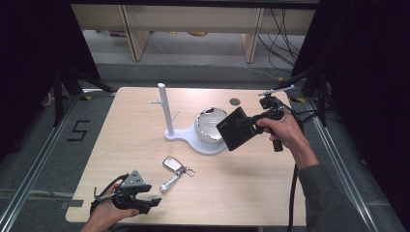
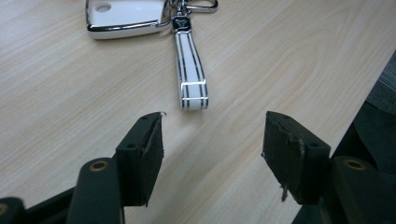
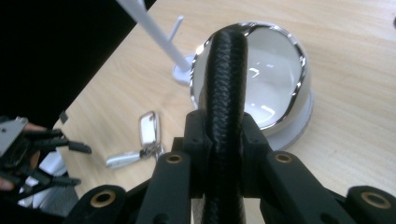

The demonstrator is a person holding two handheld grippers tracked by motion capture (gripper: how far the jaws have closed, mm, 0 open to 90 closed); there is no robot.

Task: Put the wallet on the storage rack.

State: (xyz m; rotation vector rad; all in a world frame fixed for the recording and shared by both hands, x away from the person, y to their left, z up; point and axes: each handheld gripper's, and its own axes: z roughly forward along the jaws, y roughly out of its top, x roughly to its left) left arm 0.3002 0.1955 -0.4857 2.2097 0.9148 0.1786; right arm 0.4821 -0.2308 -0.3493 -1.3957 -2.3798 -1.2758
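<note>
In the high view, the right gripper (image 1: 251, 123) is held above the far right part of the tabletop (image 1: 251, 179), its jaws pinching a flat black wallet (image 1: 237, 128) that hangs tilted just in front of a shiny round bowl (image 1: 211, 124). The bowl sits on the white base of a peg stand (image 1: 166, 112). Near the middle of the tabletop lies a white key fob (image 1: 170, 163) with its strap (the metal clip points to the right). The left gripper (image 1: 151, 203) rests low at the near left corner, well apart from the fob.

In the left gripper view, the jaws stand spread with nothing but bare wood between them; the key fob (image 2: 125, 18) and its striped strap (image 2: 190, 70) lie just ahead.

In the right gripper view, the jaws are clamped on the wallet's (image 3: 225, 107) woven black edge, which rises upright before the bowl (image 3: 275, 84). The fob (image 3: 150, 128) and the left gripper (image 3: 56, 161) lie farther off at the left.
</note>
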